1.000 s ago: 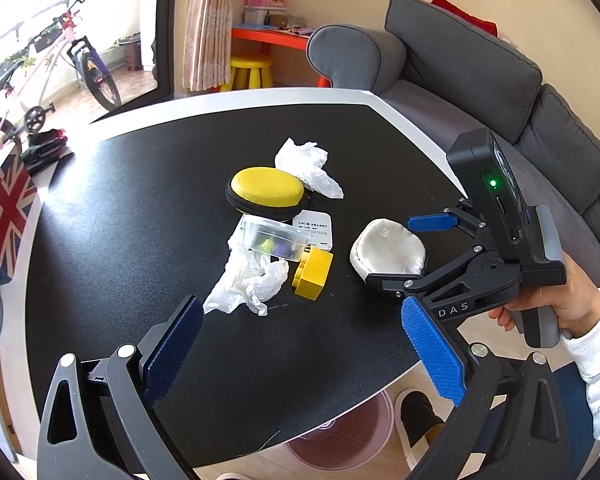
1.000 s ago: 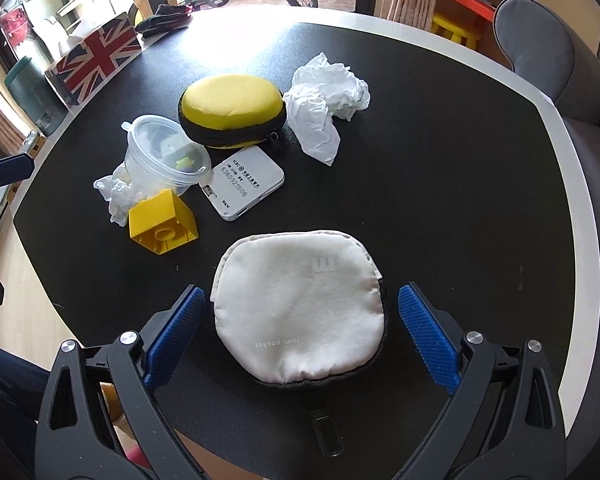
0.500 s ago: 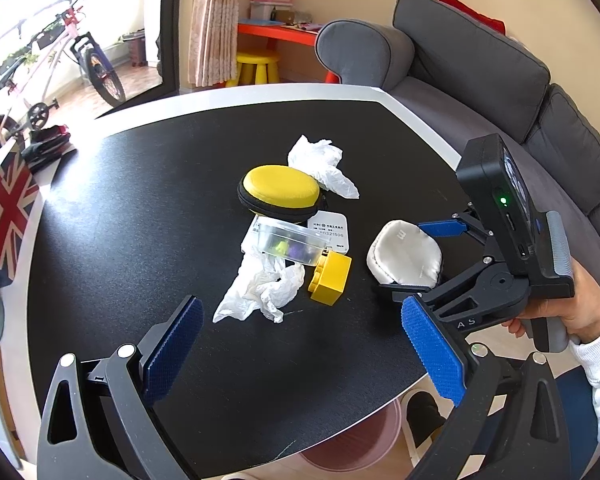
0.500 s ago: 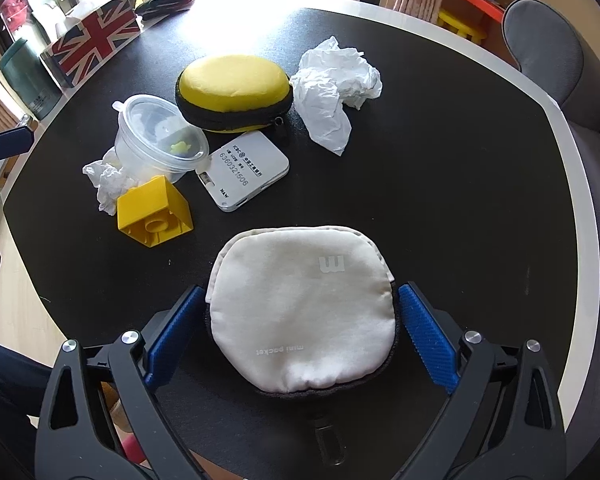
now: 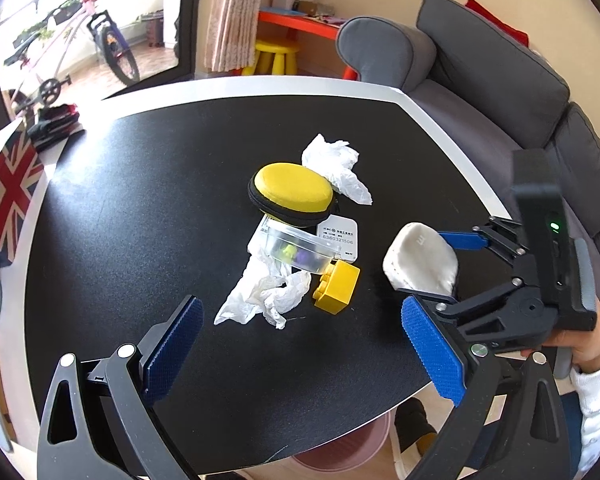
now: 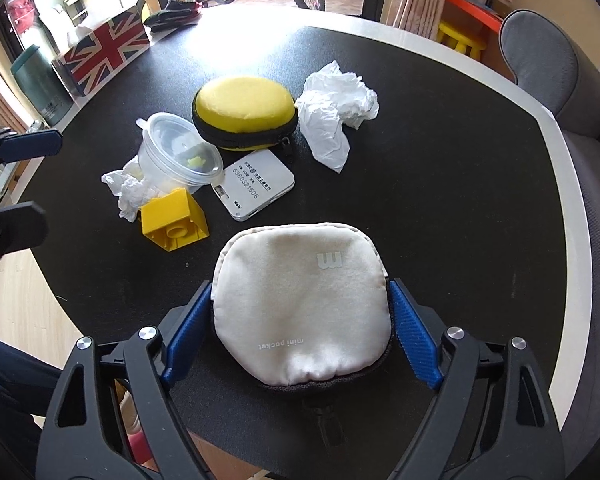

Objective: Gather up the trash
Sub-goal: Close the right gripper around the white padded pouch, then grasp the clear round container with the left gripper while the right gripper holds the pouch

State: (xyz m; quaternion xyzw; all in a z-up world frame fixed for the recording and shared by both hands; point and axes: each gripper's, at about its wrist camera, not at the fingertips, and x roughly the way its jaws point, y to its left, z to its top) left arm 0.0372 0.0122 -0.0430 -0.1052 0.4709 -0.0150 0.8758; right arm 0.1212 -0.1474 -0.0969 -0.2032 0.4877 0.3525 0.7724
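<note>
A white fabric pouch (image 6: 300, 304) lies near the front edge of the black table (image 6: 440, 180). My right gripper (image 6: 302, 328) straddles it with jaws closing, and both blue pads meet its sides. One crumpled tissue (image 6: 336, 108) lies beyond, beside a yellow zip case (image 6: 244, 108). A second tissue (image 5: 264, 296) is partly tucked under a clear lidded cup (image 5: 300, 248). My left gripper (image 5: 300, 348) hovers open over the table's near edge, with nothing between its fingers. In the left wrist view a hand holds the right gripper (image 5: 424, 264) at the pouch (image 5: 420, 260).
A yellow toy brick (image 6: 174, 224) and a white card-like device (image 6: 256, 184) lie between the cup and the pouch. A Union Jack box (image 6: 104, 52) stands at the far left edge. A pink bin (image 5: 340, 452) sits on the floor below. A grey sofa (image 5: 500, 80) runs along the right.
The right gripper's jaws have narrowed from well clear of the pouch to touching both its sides. The left gripper's view has rolled slightly; the objects on the table stay put.
</note>
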